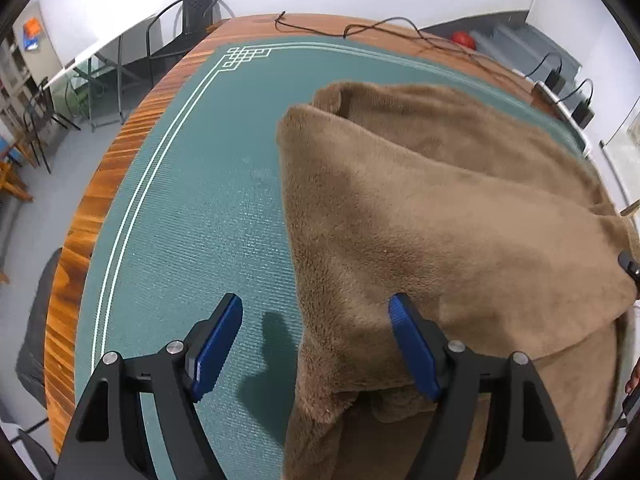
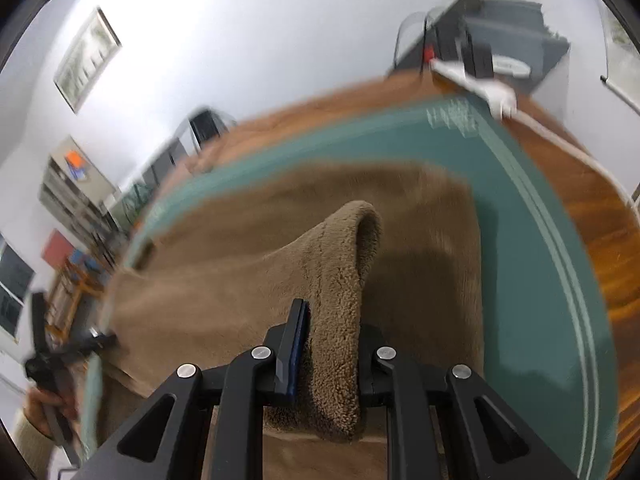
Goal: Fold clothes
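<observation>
I see a big brown fuzzy garment (image 1: 440,220) lying on a green mat (image 1: 192,208). The mat covers a wooden tabletop (image 1: 116,160). The mat has thin white lines near its edge and a white knot pattern in one corner.

My left gripper (image 1: 316,344) points down at the mat. Its two blue pads (image 1: 218,346) stand wide apart. One pad hangs over the bare green mat. The other pad is over the near edge of the brown garment. The garment's left edge runs between the two pads, but I cannot tell if either pad touches it. Nothing is squeezed there.

My right gripper (image 2: 328,356) is closed tight on a fold of the same brown garment (image 2: 336,280). The fuzzy cloth sticks up between its pads in a rounded hump and hangs over them. The rest of the garment spreads out flat on the mat (image 2: 532,264) behind it. This view is blurry farther away.

In the right view I can see the left gripper (image 2: 68,352) at the far left, held by a hand (image 2: 40,404) with a pale sleeve.

A black cable (image 1: 400,28) lies along the far side of the tabletop. Black chairs (image 1: 184,28) stand beyond the tabletop. A white power strip (image 2: 480,84) sits at the tabletop's far corner.
</observation>
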Demonstrator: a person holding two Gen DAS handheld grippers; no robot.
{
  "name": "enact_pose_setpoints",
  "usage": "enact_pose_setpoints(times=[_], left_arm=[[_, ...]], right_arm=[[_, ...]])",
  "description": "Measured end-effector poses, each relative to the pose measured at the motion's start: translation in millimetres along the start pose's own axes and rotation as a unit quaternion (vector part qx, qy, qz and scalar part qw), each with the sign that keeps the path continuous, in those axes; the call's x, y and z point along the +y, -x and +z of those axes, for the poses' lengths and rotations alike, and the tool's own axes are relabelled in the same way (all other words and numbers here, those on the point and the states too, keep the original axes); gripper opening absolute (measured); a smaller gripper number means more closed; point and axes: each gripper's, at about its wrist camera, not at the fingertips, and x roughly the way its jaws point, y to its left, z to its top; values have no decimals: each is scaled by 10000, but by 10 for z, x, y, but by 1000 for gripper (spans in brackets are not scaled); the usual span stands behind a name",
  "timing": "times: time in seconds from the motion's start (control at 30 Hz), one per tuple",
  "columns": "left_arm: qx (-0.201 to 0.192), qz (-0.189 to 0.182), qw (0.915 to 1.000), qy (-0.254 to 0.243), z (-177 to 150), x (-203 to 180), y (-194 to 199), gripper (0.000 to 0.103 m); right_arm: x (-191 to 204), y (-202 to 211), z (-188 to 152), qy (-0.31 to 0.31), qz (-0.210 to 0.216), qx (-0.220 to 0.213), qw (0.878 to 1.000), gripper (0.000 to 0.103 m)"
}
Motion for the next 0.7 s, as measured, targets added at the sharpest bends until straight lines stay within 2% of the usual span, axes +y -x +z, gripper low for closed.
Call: enact_pose_setpoints(times=[0.07, 0.13, 0.17, 0.2, 0.27, 0.37, 0.5, 0.57, 0.7], left_arm=[[-13, 25, 10000, 38, 10, 36, -28, 87], [41, -12, 9999, 94, 19, 101, -27, 87], [64, -17, 9999, 98, 28, 115, -14, 87], [57, 3, 9999, 92, 39, 124, 14, 87], [-18, 43, 9999, 123, 73, 144, 100, 87], [-257, -30, 9993, 285, 194, 229, 275, 87], [-424, -135, 9976, 534, 480, 348, 379, 87], [-472, -117, 9973, 554, 622, 396, 379, 87], [-282, 113, 9990, 320, 961, 358, 165, 87]], right_arm=[[-26, -113, -71, 43, -110, 145, 9998, 20], [-83, -136, -86, -103, -86, 202, 9997, 24], [-109, -138, -91, -161, -85, 216, 9996, 34], [-124, -111, -83, -163, -126, 179, 9996, 54], [-142, -26, -57, -105, -317, 39, 9994, 76], [-145, 136, 7, 19, -567, -222, 9981, 76], [72, 253, 75, 386, -448, -431, 9973, 76], [274, 226, 90, 710, -326, -421, 9961, 76], [581, -17, 75, 1186, -196, -154, 9926, 76]])
